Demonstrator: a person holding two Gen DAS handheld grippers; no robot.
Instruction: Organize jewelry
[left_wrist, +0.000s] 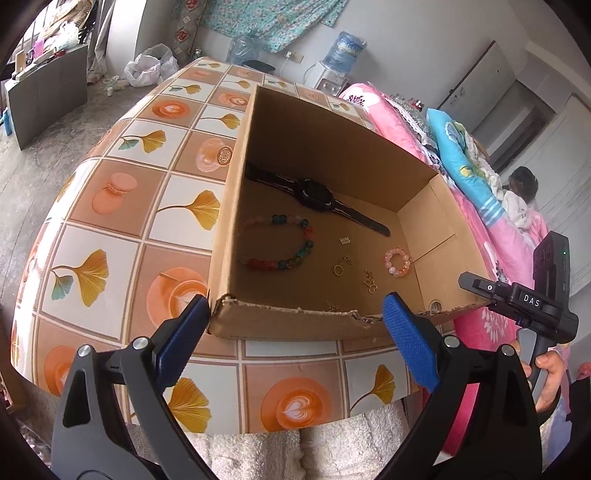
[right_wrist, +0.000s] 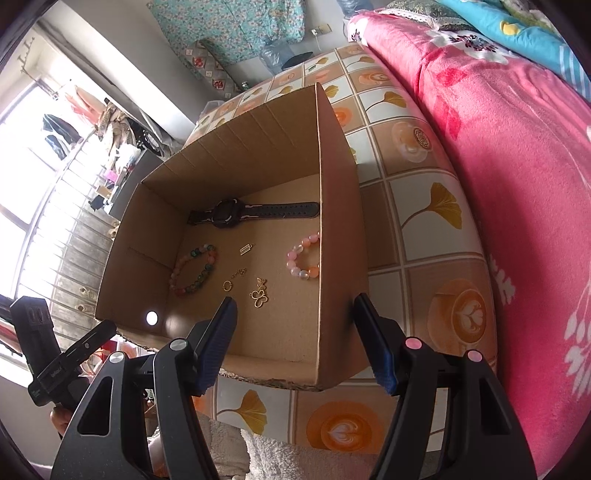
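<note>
An open cardboard box (left_wrist: 236, 206) (right_wrist: 340, 206) stands on the patterned table. On its floor lie a black watch (left_wrist: 314, 194) (right_wrist: 236, 214), a multicoloured bead bracelet (left_wrist: 280, 243) (right_wrist: 194, 269), a small pink bead bracelet (left_wrist: 397, 262) (right_wrist: 301, 260), a gold ring (left_wrist: 338, 269) (right_wrist: 226, 285), a gold butterfly charm (left_wrist: 369, 282) (right_wrist: 260, 295) and a tiny gold tag (left_wrist: 344, 240) (right_wrist: 245, 249). My left gripper (left_wrist: 295, 314) is open, just short of the box's near wall. My right gripper (right_wrist: 295, 314) is open too, over the box's near corner. Neither holds anything.
The table (left_wrist: 110, 236) (right_wrist: 436, 229) wears a tiled cloth with leaf and coffee prints. A bed with pink (right_wrist: 517, 184) and blue blankets (left_wrist: 461, 155) runs along one side. A white fleecy lap (left_wrist: 332, 443) shows below the near table edge. A water dispenser (left_wrist: 340, 62) stands behind.
</note>
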